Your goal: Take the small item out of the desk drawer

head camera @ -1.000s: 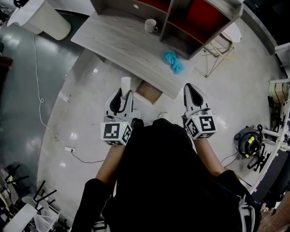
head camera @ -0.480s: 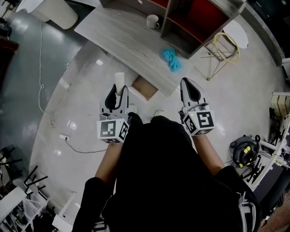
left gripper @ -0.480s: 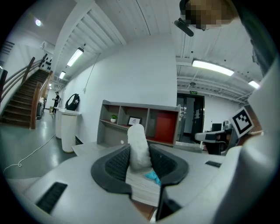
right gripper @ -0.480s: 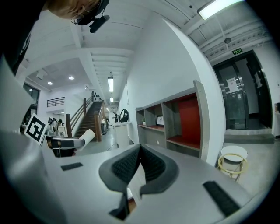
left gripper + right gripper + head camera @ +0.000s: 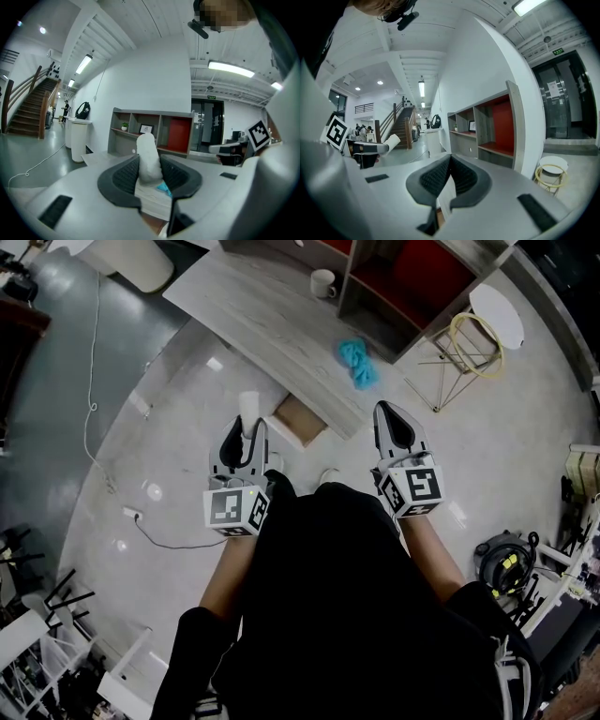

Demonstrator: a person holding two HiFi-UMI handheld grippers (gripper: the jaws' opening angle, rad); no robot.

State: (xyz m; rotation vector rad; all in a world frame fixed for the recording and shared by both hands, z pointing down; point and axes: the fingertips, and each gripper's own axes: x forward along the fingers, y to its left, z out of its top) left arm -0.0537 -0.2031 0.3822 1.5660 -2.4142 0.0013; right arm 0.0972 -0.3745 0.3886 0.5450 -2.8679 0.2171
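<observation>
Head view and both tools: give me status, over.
Left tool shut on white cylinder, held upright above floor. Right tool shut, empty. Drawer open at desk edge. Blue cloth on desk, apart.

Worktop (image 5: pixel 262 315): one white mug (image 5: pixel 323 282), upright, near the back; one crumpled blue cloth (image 5: pixel 357 363) near the front edge.
Shelf unit (image 5: pixel 375 320), grey with red back panels, behind the mug.
Floor: white-topped stool (image 5: pixel 497 315) on a yellow wire frame; white cable (image 5: pixel 94 381); black-and-yellow machine (image 5: pixel 506 563); white bin (image 5: pixel 141 259).
</observation>
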